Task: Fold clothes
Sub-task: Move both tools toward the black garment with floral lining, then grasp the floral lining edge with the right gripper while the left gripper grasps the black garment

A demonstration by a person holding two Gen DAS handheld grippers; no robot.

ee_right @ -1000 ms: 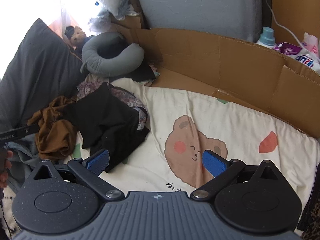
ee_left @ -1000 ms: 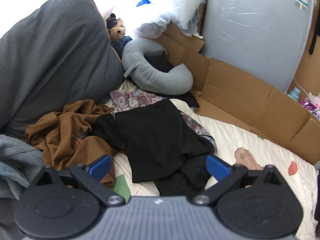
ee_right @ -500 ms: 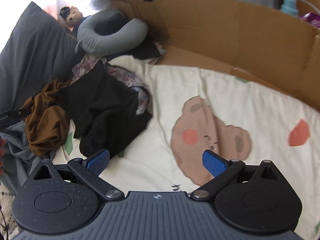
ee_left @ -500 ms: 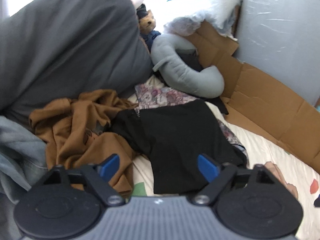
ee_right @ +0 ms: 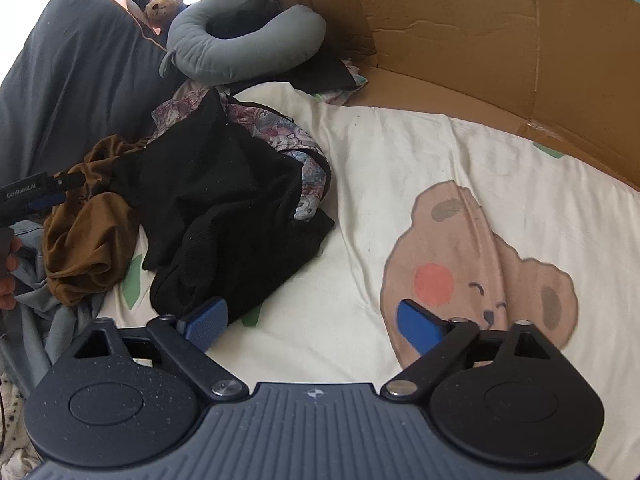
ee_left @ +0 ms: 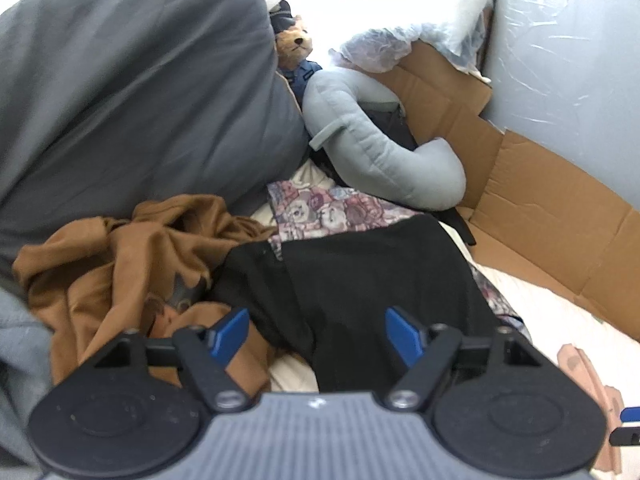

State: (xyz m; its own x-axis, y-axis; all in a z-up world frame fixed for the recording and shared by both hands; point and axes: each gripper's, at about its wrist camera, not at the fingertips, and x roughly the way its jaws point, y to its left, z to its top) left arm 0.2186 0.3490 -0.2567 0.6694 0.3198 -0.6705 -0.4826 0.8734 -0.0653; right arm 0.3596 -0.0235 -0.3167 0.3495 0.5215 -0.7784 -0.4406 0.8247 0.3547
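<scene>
Two grippers are in our hands, and both have their blue-tipped fingers spread wide with nothing between them. Our left gripper hovers low over the clothes pile, its left fingertip above the brown garment and its right one above the black garment. Our right gripper hangs over the cream sheet, with its left fingertip just at the near edge of the black garment and its right one above the printed bear on the sheet.

Outward from there, we see the black garment lying crumpled over a floral cloth, with the brown garment bunched beside it on the left. Behind the pile we find a large grey pillow, a grey neck pillow and a small teddy bear. Flattened cardboard lines the far side of the sheet. Some grey-blue fabric lies bunched at the left edge of the right view.
</scene>
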